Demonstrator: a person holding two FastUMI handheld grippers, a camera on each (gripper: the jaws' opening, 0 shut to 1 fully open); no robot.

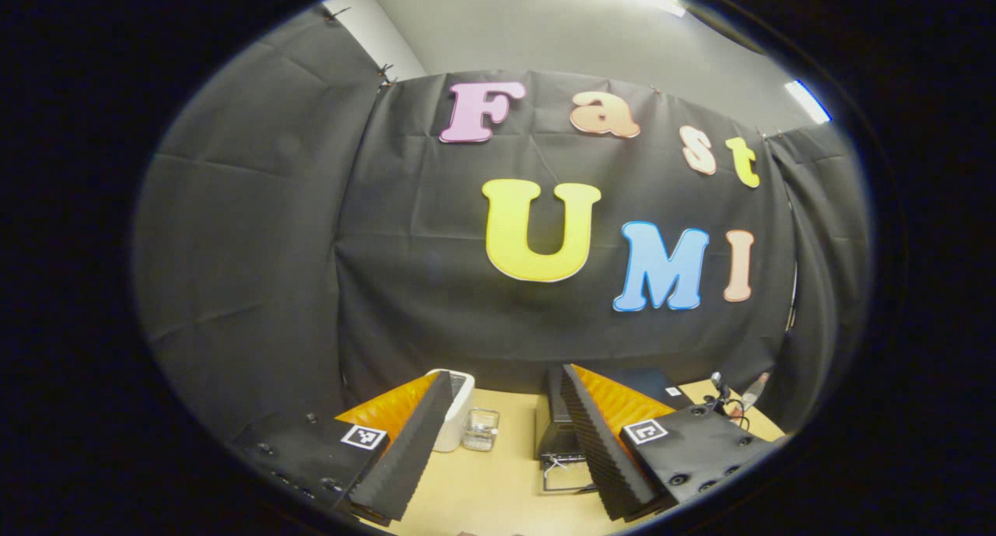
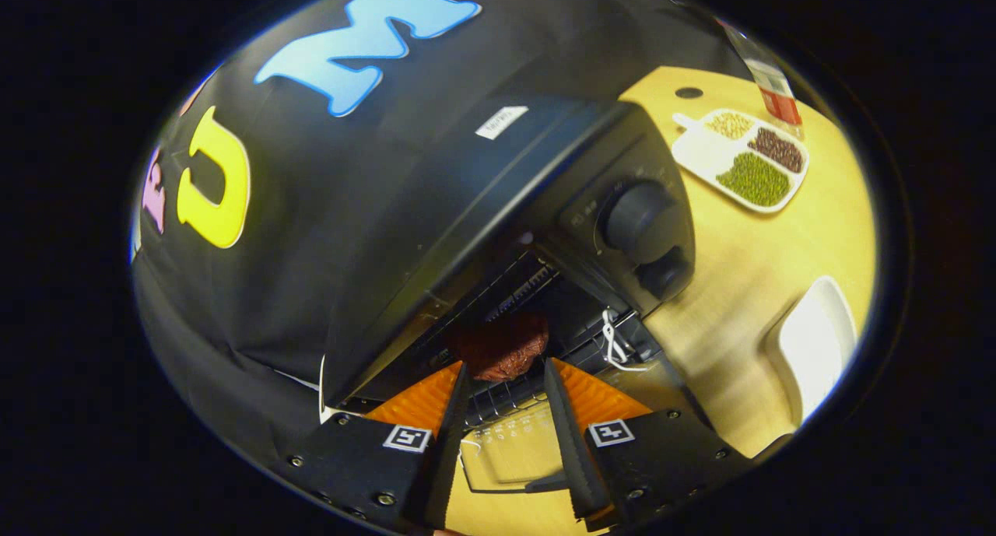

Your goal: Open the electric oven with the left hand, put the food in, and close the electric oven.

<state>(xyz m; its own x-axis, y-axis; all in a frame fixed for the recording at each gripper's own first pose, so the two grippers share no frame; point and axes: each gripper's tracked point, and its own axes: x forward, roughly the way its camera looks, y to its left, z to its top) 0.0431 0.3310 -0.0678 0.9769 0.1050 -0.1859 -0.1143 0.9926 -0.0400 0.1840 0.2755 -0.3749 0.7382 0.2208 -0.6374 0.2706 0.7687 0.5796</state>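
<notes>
Food (image 2: 502, 345), a dark reddish-brown lump, sits at the tips of the right gripper (image 2: 506, 373), whose ribbed black fingers (image 2: 562, 411) flank it; whether they press on it or have let go cannot be told. It lies on the wire rack (image 2: 513, 287) inside the electric oven (image 2: 498, 209), just within the mouth, probably so the rack takes its weight. The oven door (image 2: 506, 450) hangs open and flat beneath the gripper, leaving the way clear. This gripper is tilted, aimed into the cavity beside the oven's two knobs (image 2: 638, 217).

Away from the oven, the left gripper (image 1: 502, 443) is raised over the wooden table (image 1: 498, 489), fingers (image 1: 412, 443) spread wide and empty, judged to be waiting to close the door.
</notes>
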